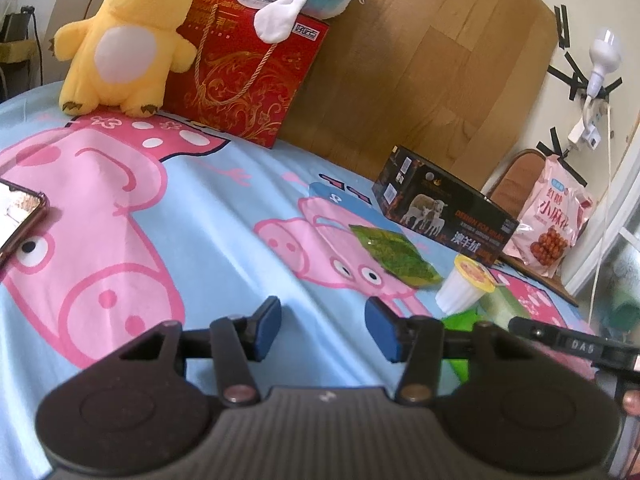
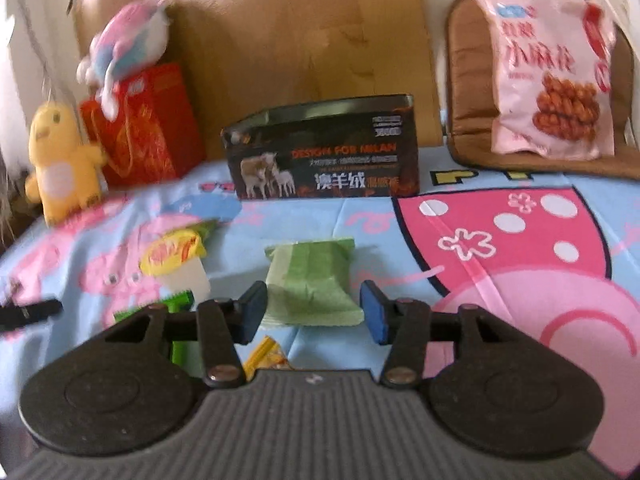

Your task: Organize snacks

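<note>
Your right tool (image 2: 313, 312) stands half open, straddling near end of green packet (image 2: 310, 280), pads not pressing. Packet lies flat on bed sheet (image 2: 500, 300), long axis running away from you toward black box (image 2: 324, 152). Left tool (image 1: 322, 330) half open, empty, farther off.

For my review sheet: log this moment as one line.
left gripper: open, empty | right gripper: open, straddling pale green packet | black box: behind | stage: pre-grasp

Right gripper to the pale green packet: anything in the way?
Nothing visible. The pale green packet lies flat on the sheet, straight ahead between the open fingers of the right gripper. The jelly cup sits off to its left, apart from the packet.
</note>
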`<state>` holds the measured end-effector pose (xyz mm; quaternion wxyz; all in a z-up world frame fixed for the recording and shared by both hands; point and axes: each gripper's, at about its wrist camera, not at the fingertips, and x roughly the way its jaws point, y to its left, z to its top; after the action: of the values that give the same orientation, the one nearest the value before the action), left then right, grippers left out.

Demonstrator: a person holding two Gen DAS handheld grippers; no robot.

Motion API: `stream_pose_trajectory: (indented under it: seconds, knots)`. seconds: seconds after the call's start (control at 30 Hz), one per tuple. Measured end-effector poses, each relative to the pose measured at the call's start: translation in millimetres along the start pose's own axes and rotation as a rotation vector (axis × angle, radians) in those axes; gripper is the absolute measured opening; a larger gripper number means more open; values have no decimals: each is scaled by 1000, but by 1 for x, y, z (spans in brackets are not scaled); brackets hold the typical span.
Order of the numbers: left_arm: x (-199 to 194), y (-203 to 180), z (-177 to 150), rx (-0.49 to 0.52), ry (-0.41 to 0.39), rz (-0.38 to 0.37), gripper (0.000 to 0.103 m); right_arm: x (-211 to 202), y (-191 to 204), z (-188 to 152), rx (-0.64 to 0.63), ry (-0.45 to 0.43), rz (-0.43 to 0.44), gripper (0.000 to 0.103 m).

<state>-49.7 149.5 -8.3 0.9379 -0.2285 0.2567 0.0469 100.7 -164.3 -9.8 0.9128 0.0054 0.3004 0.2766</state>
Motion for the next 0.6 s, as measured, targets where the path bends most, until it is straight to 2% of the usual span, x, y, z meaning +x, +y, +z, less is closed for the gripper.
stream_pose_trajectory:
  seconds: [0.07,0.13,0.27,0.33,0.4,0.5,0.57,0.6]
  knots:
    - [0,0,0,2,0,1,48,1,9,-5,-51,4,-27,56]
    - [0,0,0,1,-1,-1,48,-7,13,-9,-59,-43,-41,57]
    - [-1,1,0,0,-2,-1,48,-26,20,-7,-70,-131,28,56]
    - [-2,2,-1,-8,-6,-7,48,-32,27,-6,-84,-137,71,55]
    - [-1,4,0,-21,-3,-18,48,-33,36,-6,-86,-115,142,53]
    - [1,2,2,-5,3,-19,50,-21,49,-9,-74,15,249,54]
    - [1,-2,1,13,3,-17,52,-19,59,-15,-92,38,266,61]
    - [1,-3,0,18,4,-18,52,-20,66,-19,-129,33,257,71]
